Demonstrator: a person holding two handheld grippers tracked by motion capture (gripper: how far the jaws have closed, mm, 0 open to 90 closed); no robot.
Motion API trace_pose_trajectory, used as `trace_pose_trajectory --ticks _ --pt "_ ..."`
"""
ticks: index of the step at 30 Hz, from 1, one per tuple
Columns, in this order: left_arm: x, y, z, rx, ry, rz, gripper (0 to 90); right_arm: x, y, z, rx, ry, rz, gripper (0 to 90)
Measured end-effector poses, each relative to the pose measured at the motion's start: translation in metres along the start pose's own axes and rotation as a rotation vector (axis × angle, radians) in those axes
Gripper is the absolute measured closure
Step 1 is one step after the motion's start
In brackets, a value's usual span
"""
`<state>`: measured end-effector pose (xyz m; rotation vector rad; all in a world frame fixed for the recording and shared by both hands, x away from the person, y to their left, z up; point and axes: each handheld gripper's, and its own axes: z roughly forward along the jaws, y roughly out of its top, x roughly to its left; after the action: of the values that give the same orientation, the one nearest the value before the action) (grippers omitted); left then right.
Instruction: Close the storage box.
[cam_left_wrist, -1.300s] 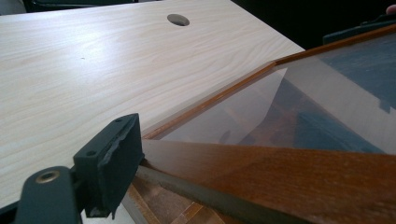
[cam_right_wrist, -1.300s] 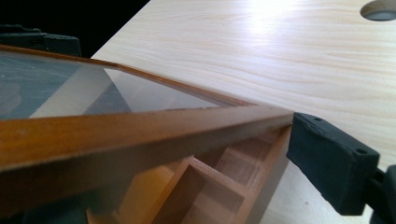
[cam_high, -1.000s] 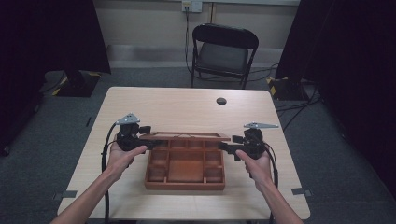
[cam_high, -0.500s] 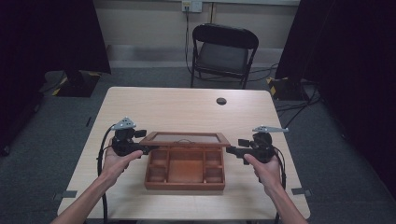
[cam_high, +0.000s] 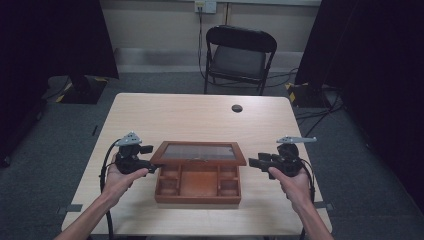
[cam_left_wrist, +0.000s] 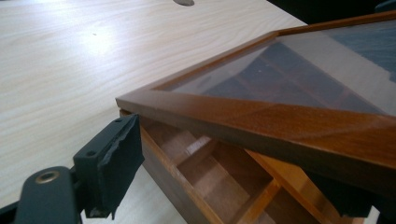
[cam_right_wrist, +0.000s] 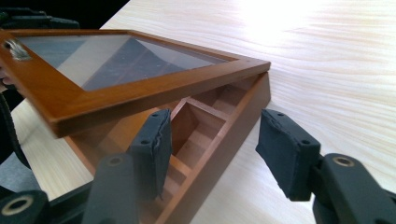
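A pale wood-grain table (cam_high: 200, 115), smooth and matte, was seen with a brown wooden box (cam_high: 198, 192) at its near middle. The box was rectangular, varnished, split into small compartments. Its lid (cam_high: 199, 153), a glossy wood frame around a glass pane, was raised and tilted, hinged at the far edge. A small dark round disc (cam_high: 237, 108) was seen far off on the table.

The left gripper (cam_high: 150, 167) was placed at the lid's left side; its jaws were spread wide, and whether the lid was touched could not be told. The right gripper (cam_high: 254, 162) was held just right of the box, jaws wide open, nothing held.

Risk judged: the lid appeared unsupported by any clamp, so it could drop shut and the glass be knocked; a smooth varnished edge could slip off rubber pads (cam_right_wrist: 154, 149).
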<state>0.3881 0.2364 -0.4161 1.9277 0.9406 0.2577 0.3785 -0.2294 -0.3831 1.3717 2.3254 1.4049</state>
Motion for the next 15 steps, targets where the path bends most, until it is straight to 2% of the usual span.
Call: trace_pose_trajectory --ticks 5,7,9,10,12,14,15 --pt "-0.001 -0.006 -0.001 0.026 0.004 0.003 16.0 0.007 0.004 -0.007 -0.020 0.018 -0.014 46.4" --pt "-0.003 -0.009 -0.002 0.023 0.004 0.021 16.8 0.016 0.011 -0.006 -0.023 0.049 -0.041 51.8" --pt "-0.003 -0.009 -0.002 0.027 0.005 0.021 16.6 0.020 0.014 -0.005 -0.028 0.060 -0.055 52.5" --pt "-0.002 -0.011 0.000 0.025 0.002 0.013 16.6 0.030 0.022 -0.003 -0.030 0.080 -0.082 53.8" --pt "-0.002 -0.011 0.000 0.034 0.005 0.019 16.6 0.035 0.026 -0.001 -0.030 0.096 -0.094 54.6" --pt "-0.002 -0.012 0.001 0.039 -0.003 0.020 16.5 0.051 0.040 0.008 -0.020 0.143 -0.143 57.9" --pt "-0.002 -0.012 0.001 0.039 -0.003 0.020 16.5 0.051 0.040 0.008 -0.020 0.143 -0.143 57.9"
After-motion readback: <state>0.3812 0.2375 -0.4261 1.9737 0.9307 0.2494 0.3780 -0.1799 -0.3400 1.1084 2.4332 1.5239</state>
